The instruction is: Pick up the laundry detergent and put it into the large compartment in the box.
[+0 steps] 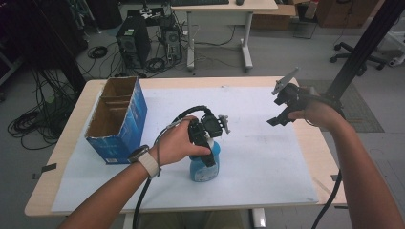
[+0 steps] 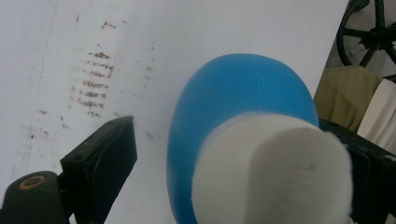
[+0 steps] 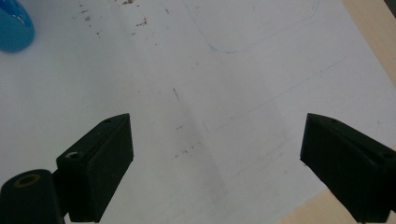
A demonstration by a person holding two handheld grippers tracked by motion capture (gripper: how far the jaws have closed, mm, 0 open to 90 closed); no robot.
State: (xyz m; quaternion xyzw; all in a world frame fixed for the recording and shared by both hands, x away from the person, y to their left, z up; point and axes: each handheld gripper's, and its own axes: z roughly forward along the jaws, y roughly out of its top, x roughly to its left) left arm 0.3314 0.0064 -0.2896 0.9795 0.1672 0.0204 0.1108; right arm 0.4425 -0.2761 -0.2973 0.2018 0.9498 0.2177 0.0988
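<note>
A blue bottle [image 1: 205,168] with a white cap stands upright on the white sheet near the table's middle front. My left gripper [image 1: 206,149] points down over the bottle's top, held by the left hand. In the left gripper view the bottle [image 2: 233,88] and its cap [image 2: 275,172] sit between the jaws. The left jaw stands clear of the bottle with a gap, and the right jaw is close against the cap's far side. My right gripper [image 1: 278,119] hovers over the sheet's right part, open and empty [image 3: 217,126]. The bottle's edge [image 3: 13,25] shows far off in the right gripper view.
An open-topped blue cardboard box [image 1: 117,119] stands at the table's left. The white sheet [image 1: 267,152] covers most of the wooden table [image 1: 315,143]. A black slanted post [image 1: 363,47] rises beyond the right edge. On the floor behind are a computer tower [image 1: 133,40] and cables.
</note>
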